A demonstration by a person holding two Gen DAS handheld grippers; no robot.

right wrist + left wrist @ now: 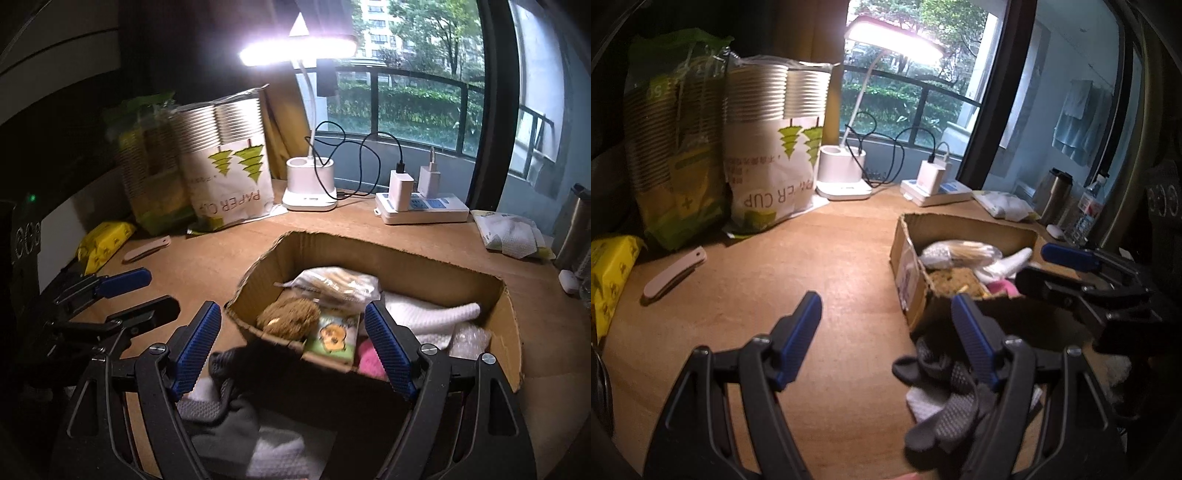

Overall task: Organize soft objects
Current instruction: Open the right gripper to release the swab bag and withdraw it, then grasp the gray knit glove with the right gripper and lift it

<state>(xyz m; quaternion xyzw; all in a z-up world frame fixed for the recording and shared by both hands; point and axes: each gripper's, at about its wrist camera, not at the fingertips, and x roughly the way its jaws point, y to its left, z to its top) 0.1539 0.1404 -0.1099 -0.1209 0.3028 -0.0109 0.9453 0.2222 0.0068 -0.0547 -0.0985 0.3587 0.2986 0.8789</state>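
While both tools are held with jaws apart and empty, the left gripper [886, 339] hovers beside the grey glove [945, 402], which lies limp on the desk [775, 266] against the cardboard box [908, 273]. Being light, floppy fabric, it is best pinched at the bunched middle, judged easiest for the right gripper [295, 343].

I see a brown table [207, 254] carrying a cardboard box [509, 314], paper-cup bags [229, 192], lamp base [310, 192], power strip [424, 210], yellow packet [103, 243], folded knife [146, 250], and grey gloves [945, 406] over white cloth [280, 454].
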